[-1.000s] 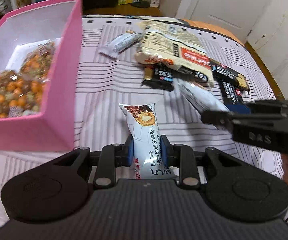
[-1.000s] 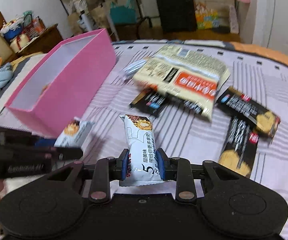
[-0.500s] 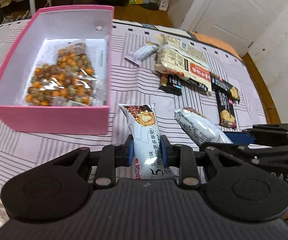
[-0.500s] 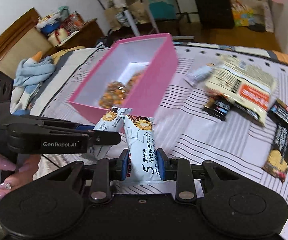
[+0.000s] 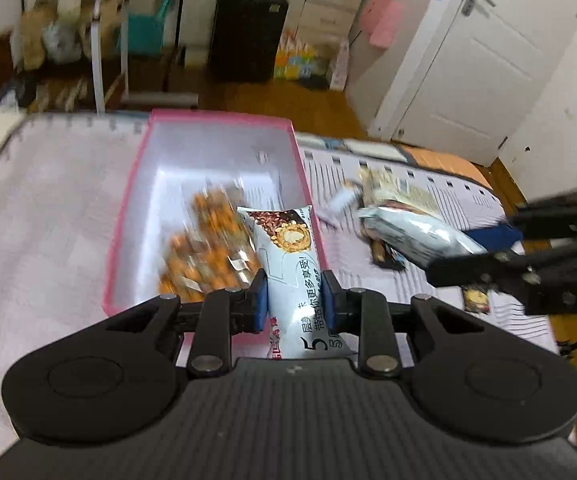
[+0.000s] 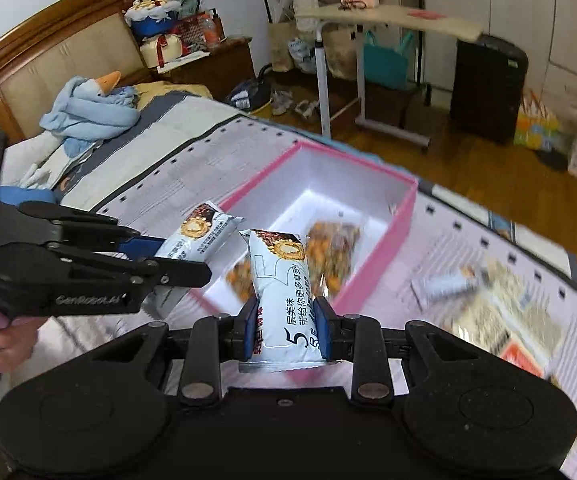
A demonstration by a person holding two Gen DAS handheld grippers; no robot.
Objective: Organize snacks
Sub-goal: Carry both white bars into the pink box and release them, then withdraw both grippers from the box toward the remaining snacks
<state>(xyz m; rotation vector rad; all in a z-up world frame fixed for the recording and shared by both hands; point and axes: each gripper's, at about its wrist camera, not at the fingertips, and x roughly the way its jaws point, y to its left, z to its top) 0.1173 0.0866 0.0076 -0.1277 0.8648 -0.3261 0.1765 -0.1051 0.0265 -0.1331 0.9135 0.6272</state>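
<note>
Above pink box [image 5: 208,216]: both hand-held grippers clamp white snack packs [image 5: 294,280]

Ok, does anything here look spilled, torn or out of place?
Nothing looks spilled or torn. Each gripper, left and right, holds a white wafer packet above the pink box. Several snacks lie loose on the striped bedspread, unsorted.

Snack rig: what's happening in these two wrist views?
A person is sorting snacks into a pink box on the bed. The left tongs are shut on a white wafer-bar packet, and the right tongs on a matching packet. Both packets are held near the box; neither is dropped in. Orange nut-mix bags already lie inside. More packets, blurred, remain on the striped sheet.
</note>
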